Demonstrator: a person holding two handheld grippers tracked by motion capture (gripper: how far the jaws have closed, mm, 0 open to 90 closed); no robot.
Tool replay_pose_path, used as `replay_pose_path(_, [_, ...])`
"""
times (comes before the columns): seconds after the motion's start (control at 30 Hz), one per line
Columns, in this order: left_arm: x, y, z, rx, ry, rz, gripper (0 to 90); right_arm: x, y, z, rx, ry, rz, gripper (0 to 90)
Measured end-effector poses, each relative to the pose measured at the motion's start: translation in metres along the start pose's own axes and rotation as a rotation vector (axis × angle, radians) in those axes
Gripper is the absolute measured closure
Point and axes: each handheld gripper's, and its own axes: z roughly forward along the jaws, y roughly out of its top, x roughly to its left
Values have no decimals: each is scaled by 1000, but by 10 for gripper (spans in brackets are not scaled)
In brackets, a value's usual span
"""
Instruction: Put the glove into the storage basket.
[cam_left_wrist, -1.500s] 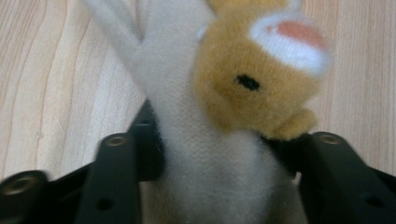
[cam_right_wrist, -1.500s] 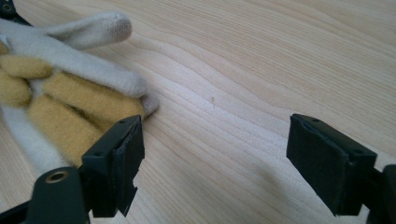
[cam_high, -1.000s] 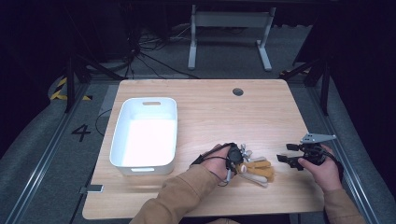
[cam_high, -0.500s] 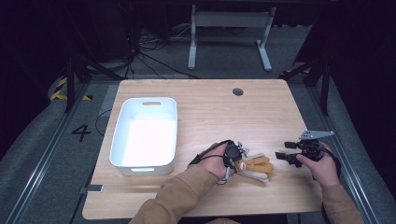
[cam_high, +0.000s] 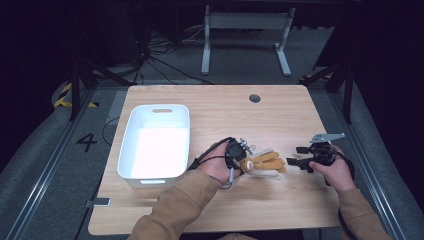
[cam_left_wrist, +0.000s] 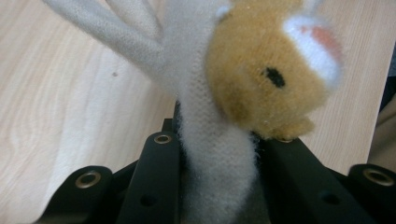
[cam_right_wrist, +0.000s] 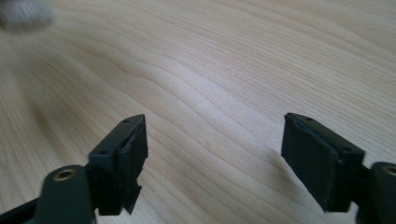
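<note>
A small plush animal (cam_high: 265, 163), tan with pale limbs, hangs just above the wooden table (cam_high: 280, 115) near its front middle. My left gripper (cam_high: 243, 161) is shut on it. In the left gripper view the two black jaws pinch a pale limb (cam_left_wrist: 215, 154) of the plush animal, with its tan head (cam_left_wrist: 261, 74) just above them. My right gripper (cam_high: 294, 162) is to the right of the toy, apart from it, low over the table. In the right gripper view my right gripper (cam_right_wrist: 215, 158) stands open with bare wood between its pads.
A white plastic bin (cam_high: 131, 145), with nothing in it, stands on the left half of the table. A round cable hole (cam_high: 254, 98) lies near the far edge. A metal stand (cam_high: 245, 30) is on the floor behind the table.
My left gripper has lifted the plush animal a little and carried it slightly toward the right. My right hand has drifted a little toward the front of the table.
</note>
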Motion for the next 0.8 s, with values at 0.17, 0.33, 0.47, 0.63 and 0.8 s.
replay_pose_path(0.17, [2, 0, -19, -14, 22, -30, 751, -3, 5, 2, -2, 8, -21, 438])
replay_pose_path(0.33, [4, 2, -40, -14, 55, -75, 750, -14, 13, 4, -82, 38, 8, 522])
replay_pose_path(0.47, [3, 6, -55, -18, 90, -108, 749, -17, 9, 5, -111, 22, -21, 535])
replay_pose_path(0.63, [0, 10, -74, -32, 129, -147, 748, -15, 3, 11, -135, 20, -27, 471])
replay_pose_path(0.8, [-1, 10, -92, -37, 156, -160, 747, -14, -2, 15, -127, 7, -42, 459])
